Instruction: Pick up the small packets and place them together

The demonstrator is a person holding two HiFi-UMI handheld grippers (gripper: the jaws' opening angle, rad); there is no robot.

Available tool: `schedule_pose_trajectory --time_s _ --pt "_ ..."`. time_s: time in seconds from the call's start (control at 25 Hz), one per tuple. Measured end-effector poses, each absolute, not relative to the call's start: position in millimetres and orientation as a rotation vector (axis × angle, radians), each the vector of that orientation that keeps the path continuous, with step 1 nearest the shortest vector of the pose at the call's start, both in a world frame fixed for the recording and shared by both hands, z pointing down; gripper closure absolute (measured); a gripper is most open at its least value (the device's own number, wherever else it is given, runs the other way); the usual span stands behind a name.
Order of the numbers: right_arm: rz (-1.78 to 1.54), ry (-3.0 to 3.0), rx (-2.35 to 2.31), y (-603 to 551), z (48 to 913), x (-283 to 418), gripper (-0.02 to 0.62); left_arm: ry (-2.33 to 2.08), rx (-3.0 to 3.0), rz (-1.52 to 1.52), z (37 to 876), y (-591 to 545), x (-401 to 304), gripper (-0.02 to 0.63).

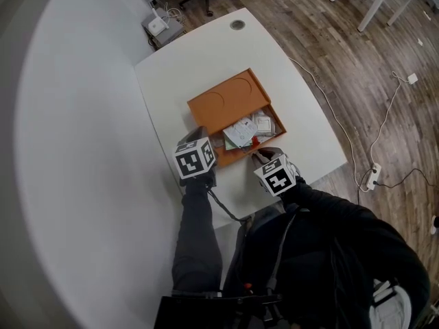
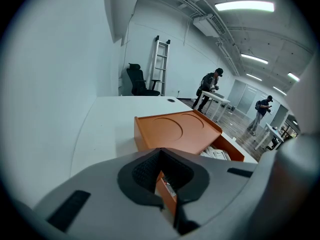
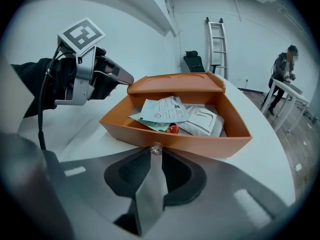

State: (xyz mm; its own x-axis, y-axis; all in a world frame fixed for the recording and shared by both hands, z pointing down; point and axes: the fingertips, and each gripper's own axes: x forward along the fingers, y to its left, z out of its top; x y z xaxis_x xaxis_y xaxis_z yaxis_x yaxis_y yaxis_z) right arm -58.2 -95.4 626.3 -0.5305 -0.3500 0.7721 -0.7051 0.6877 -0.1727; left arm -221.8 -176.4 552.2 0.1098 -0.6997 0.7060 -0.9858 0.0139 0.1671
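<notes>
Left gripper (image 2: 161,164): jaws pressed together on one wall of the orange box (image 3: 200,145). The wall runs straight between the pads. In the right gripper view, this tool grips the box's left corner, just under the lid.
Lid (image 1: 230,100): orange with two round recesses. It lies beyond the left gripper's tips and covers the far part of the box.
Packets (image 3: 165,109): a loose heap of paper and white sachets in the open part of the box, ahead of the right gripper and to the right of the left one.
Right gripper (image 3: 152,154): jaws pinching a thin, silvery small packet (image 3: 150,197). Its crinkled end shows at the tips, just short of the box's near wall.
Table (image 1: 302,115): white, and the box stands on it.
</notes>
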Motion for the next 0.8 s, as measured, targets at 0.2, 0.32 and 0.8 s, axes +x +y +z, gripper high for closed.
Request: schedule_pose_trajectory --time_s 0.2,0.32,0.8 --pt "0.646 -2.157 0.790 -86.4 624.4 -51.3 0.526 -1.653 1.743 0.572 550.8 -176.8 -220.3 0.612" --pt "0.635 -2.166 0.788 -85.9 621.8 -50.5 0.525 -1.654 1.740 0.570 551.7 -177.0 -221.3 0.611" --pt "0.750 -2.215 0.685 -86.8 614.1 -43.0 0.460 -1.675 1.728 0.550 551.7 -176.8 -219.6 0.612"
